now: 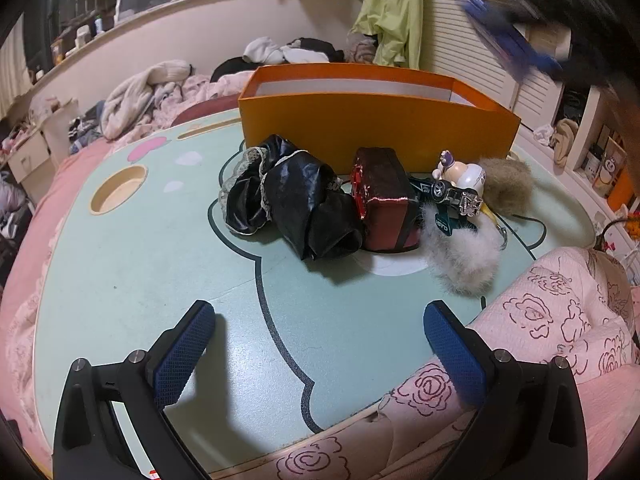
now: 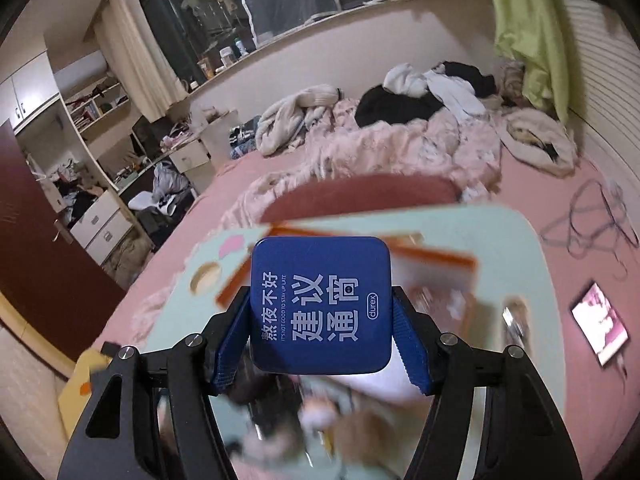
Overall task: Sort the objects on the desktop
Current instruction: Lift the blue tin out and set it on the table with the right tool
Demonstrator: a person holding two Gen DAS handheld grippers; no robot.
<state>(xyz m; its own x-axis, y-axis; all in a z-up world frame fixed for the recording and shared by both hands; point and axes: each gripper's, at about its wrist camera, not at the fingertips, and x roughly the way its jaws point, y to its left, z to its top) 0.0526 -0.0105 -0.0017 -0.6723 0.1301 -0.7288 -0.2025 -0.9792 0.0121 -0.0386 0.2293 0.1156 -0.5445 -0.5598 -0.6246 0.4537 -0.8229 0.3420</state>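
Blue tin (image 2: 320, 304), square with rounded corners and white lettering, apparently metal, clamped in right hand-held gripper (image 2: 320, 332).

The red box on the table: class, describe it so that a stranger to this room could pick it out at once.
Find the mint-green table with the tall orange box at its far side. In front of that box lies a row of clutter; the red box sits mid-row, between crumpled black fabric and a white fluffy thing. It alone is hard-edged, dark red and shiny.
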